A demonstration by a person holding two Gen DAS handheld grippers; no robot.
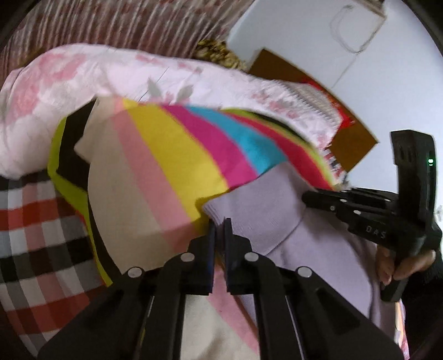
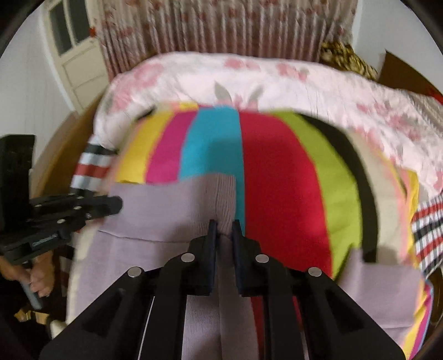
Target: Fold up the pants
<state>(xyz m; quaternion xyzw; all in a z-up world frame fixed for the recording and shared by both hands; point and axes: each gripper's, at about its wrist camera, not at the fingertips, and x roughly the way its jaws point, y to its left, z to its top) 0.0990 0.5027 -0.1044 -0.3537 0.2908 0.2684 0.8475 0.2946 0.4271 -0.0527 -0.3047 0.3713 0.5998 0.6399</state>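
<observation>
Lilac knit pants (image 1: 265, 213) lie on a bright striped sheet (image 1: 171, 155) on a bed. My left gripper (image 1: 219, 224) is shut on one corner of the ribbed waistband. It also shows in the right wrist view (image 2: 116, 206) at the pants' left edge. My right gripper (image 2: 224, 225) is shut on the other waistband corner of the pants (image 2: 166, 210). It shows in the left wrist view (image 1: 307, 198) at the pants' right edge. Both views are motion-blurred.
A pink floral quilt (image 2: 249, 80) is bunched behind the striped sheet (image 2: 277, 171). A checked blanket (image 1: 36, 235) lies under the sheet. A striped curtain (image 2: 221, 25) and a white door (image 2: 72, 44) stand beyond the bed.
</observation>
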